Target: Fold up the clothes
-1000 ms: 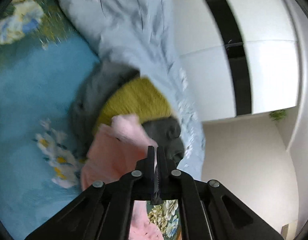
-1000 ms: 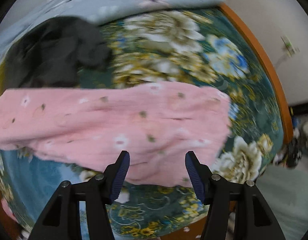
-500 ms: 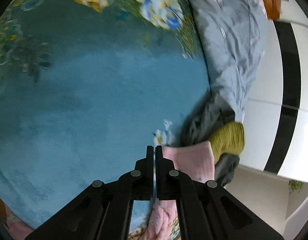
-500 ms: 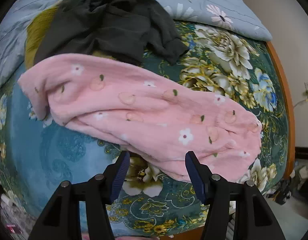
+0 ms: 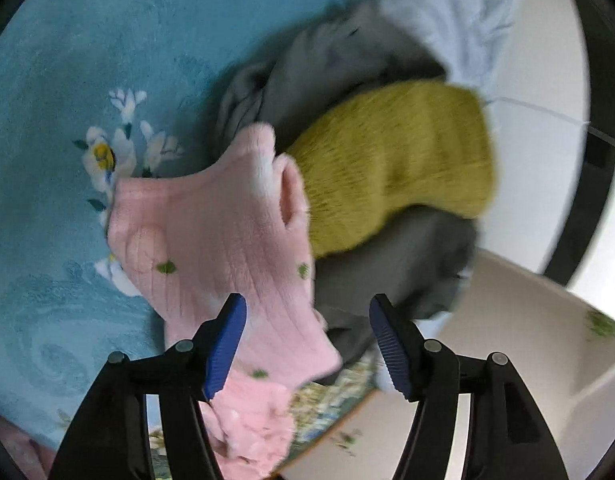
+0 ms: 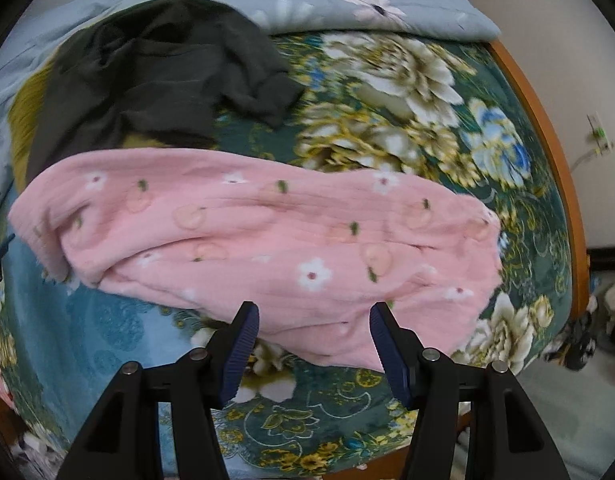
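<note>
left gripper point(image 5: 307, 344) jaws just opened wide over the pink garment point(image 5: 227, 248), nothing pinched; right gripper point(image 6: 313, 344) held wide, empty. near the bed point(image 6: 427, 432) edge, two layers could be grabbed.

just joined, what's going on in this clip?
A person is folding clothes on a bed with a handheld gripper in each hand. A pink fleece garment printed with flowers and peaches lies loosely folded across the floral bedspread. The left gripper has just been opening above one end of it, nothing pinched. The right gripper hangs open over its near edge. A dark grey garment and a mustard knit wait in a heap behind.
</note>
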